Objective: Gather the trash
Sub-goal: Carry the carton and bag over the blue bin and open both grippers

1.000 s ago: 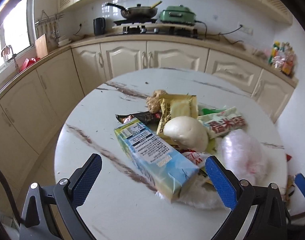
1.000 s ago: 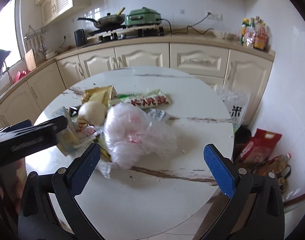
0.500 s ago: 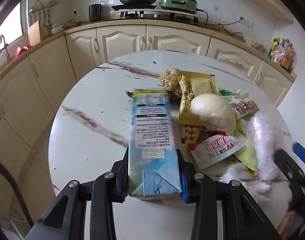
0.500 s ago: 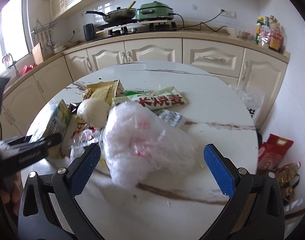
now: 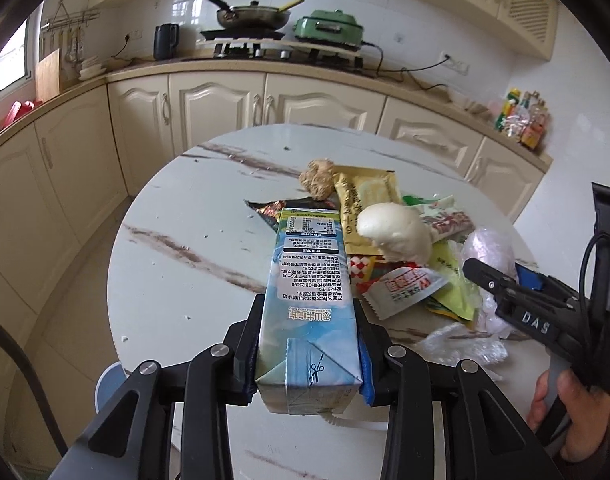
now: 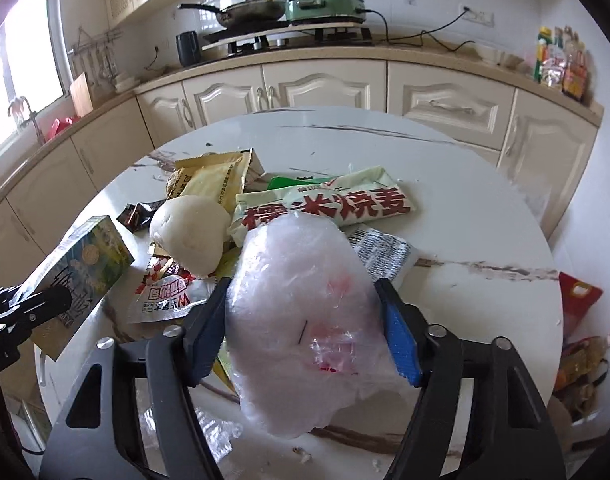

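A blue-and-white milk carton [image 5: 309,280] lies lengthwise between the pads of my left gripper [image 5: 308,312], which is shut on its near end. In the right wrist view a crumpled pinkish-white plastic bag [image 6: 301,340] fills the gap of my right gripper [image 6: 301,292]. That gripper's jaws are closing, and both blue pads touch the bag's sides. A white steamed bun [image 6: 189,236] sits on a heap of wrappers on the round marble table [image 6: 445,168]. The heap includes a yellow packet [image 6: 217,180] and a white packet with red characters [image 6: 325,204].
Clear plastic film [image 5: 461,344] lies near the table's front edge. Cream cabinets ring the table, with a frying pan [image 5: 257,16] and a green cooker [image 5: 329,28] on the back counter. Red and yellow bags [image 6: 577,304] stand on the floor at right. A hand [image 5: 565,396] holds the right gripper.
My left gripper came forward and shut on the milk carton, which now points along its fingers. My right gripper came down around the plastic bag, and its jaws have narrowed onto it.
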Demonstrator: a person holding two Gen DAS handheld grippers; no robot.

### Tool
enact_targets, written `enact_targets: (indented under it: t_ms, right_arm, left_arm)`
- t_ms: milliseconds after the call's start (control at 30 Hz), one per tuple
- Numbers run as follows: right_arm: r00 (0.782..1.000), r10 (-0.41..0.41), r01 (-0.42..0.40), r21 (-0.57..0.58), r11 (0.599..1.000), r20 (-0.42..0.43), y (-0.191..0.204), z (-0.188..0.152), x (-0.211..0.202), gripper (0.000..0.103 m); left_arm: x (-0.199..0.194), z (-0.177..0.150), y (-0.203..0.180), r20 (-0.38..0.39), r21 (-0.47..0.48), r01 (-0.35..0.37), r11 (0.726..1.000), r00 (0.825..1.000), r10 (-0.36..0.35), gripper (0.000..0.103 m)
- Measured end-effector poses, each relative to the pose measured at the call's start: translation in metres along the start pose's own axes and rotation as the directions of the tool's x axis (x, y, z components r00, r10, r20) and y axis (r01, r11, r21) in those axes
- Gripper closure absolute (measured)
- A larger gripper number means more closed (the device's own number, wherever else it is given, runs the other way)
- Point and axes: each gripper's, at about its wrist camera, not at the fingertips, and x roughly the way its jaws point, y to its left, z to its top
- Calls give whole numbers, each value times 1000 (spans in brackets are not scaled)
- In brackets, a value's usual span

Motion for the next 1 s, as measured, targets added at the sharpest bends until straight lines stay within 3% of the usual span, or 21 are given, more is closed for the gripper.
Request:
enact_targets:
  t_ms: [367, 500, 567, 733, 867, 1000]
  right_arm:
    - [993, 5, -18, 112, 994, 118, -23, 12, -52, 41]
    - [988, 28, -45, 106, 993, 153, -7, 20, -72, 40]
    - [984, 61, -74, 72, 995, 166, 13, 24, -79, 40]
    - [967, 192, -182, -73, 981, 165, 106, 33, -81, 39]
    - [947, 302, -279, -185, 942, 112, 194, 27, -61, 39]
    - [924, 381, -359, -266, 895, 35, 275, 13, -27, 39]
  left_arm:
    - [-45, -9, 19, 71, -3, 58, 998, 996, -58, 69]
    - [-73, -13, 41, 116, -20, 55, 998, 992, -52, 69]
    - [-84, -16, 54, 134, -33, 49, 998, 990, -44, 69]
    - [-110, -31, 101, 166, -89, 12, 996, 986, 3, 69]
    - [-126, -51, 157, 162, -155, -59, 986, 983, 84, 69]
    - [-131, -78, 217, 107, -234, -145, 961, 979, 174, 69]
